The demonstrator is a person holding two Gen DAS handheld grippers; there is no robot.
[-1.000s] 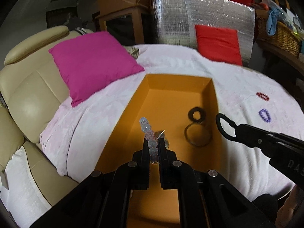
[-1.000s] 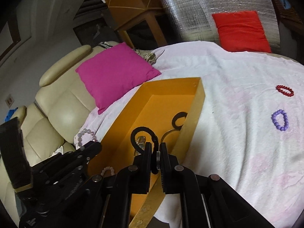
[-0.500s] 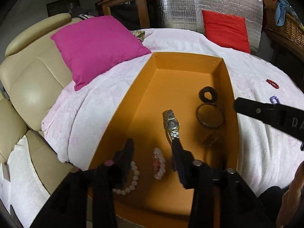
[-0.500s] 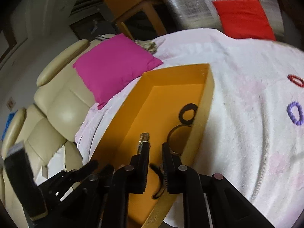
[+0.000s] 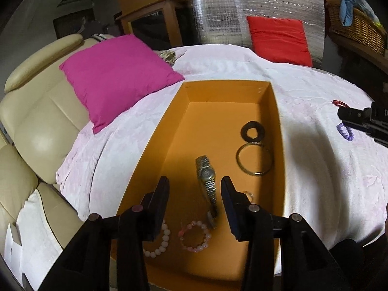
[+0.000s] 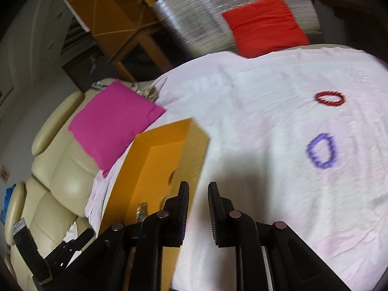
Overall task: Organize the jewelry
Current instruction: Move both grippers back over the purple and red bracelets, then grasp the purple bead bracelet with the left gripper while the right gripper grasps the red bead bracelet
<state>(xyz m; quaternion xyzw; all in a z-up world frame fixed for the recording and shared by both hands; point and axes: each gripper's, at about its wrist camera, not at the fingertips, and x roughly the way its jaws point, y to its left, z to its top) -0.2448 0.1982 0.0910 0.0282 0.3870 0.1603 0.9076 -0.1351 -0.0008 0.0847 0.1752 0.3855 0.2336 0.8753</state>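
An orange box [image 5: 274,111] lies on the white-covered table. In it lie a metal watch [image 5: 206,177], a thin bangle [image 5: 254,160], a black ring [image 5: 253,131], a pink bead bracelet [image 5: 194,236] and a pale bead bracelet [image 5: 158,242]. My left gripper [image 5: 194,189] is open and empty above the box's near end. My right gripper [image 6: 197,194] is open and empty, over the cloth just right of the box [image 6: 194,150]. A purple bead bracelet [image 6: 322,154] and a red one [image 6: 330,98] lie on the cloth to its right.
A magenta cushion [image 5: 116,72] rests on a cream armchair [image 5: 31,126] left of the table. A red cushion [image 5: 278,38] leans on a silver panel behind. A wicker basket [image 5: 359,29] stands at the back right.
My left gripper opened and let the pink bead bracelet fall into the box. My right gripper opened, let go of the black loop at the box, then swung right over the cloth.
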